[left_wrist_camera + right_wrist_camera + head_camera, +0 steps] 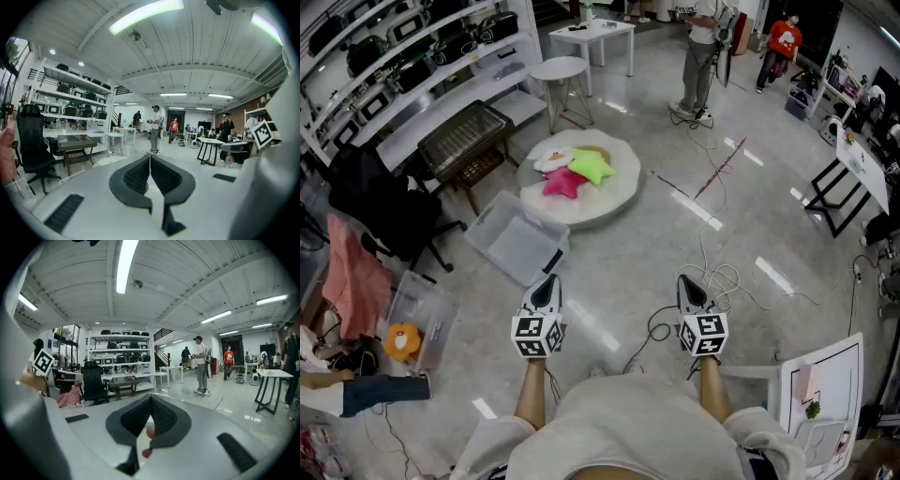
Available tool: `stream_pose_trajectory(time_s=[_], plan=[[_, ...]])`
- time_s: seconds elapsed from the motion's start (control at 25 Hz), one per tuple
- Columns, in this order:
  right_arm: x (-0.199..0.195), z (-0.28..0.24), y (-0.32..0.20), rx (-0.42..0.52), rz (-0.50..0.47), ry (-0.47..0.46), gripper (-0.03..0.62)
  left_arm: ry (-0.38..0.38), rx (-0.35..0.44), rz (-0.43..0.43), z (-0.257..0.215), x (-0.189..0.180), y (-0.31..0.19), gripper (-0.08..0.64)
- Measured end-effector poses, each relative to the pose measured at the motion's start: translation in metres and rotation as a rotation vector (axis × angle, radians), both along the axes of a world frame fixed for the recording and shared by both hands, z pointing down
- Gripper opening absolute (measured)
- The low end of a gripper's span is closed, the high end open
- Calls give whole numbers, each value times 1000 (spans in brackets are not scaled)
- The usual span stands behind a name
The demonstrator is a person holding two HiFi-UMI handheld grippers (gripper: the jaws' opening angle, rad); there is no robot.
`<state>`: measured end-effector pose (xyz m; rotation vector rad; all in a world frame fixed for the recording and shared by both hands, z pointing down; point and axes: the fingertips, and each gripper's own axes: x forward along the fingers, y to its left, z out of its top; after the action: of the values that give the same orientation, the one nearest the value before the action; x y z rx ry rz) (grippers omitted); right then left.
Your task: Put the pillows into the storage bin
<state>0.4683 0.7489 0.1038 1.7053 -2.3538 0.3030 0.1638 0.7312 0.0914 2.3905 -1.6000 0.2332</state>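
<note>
Workshop floor: star pillows (565, 181) all on round white mat (614, 202), far centre. Storage bin (517, 244) beside mat, near-left, looks empty. Left gripper (547, 281), right gripper (685, 283) closed, empty. Nothing stored yet.

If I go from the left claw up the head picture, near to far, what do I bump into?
Left claw → clear storage bin → star pillows on the round white mat → round white stool → white table.

Glossy grey floor (619, 253); white shelving (441, 70) at left; round stool (560, 67), white table (600, 30) beyond; ceiling strip lights (145, 14) lit.
</note>
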Motion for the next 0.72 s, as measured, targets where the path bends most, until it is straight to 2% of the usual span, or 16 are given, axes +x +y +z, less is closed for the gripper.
stream_pose_trajectory(time_s=[0.36,0.48,0.52,0.56,0.6,0.64,0.72], plan=[[3,-1,0,-1,4,9,-2,2,1,-1,-1,3,-1,13],[5,-3,1,11,-10,-20,-2,-4,6,39,0,12,1,15],[3,-4,2,13,-27,-36,-2,-7,5,69,1,18,2,65],[1,-3,2,13,-49,-52,24,-7,2,99,3,25,3,181],[-1,-2,2,13,-70,-64,217,-4,-1,118,4,31,4,233],[-2,-1,2,13,-85,-67,268,-1,-1,126,5,35,5,235],[0,1,1,14,-93,-57,270,6,2,119,4,40,5,235]])
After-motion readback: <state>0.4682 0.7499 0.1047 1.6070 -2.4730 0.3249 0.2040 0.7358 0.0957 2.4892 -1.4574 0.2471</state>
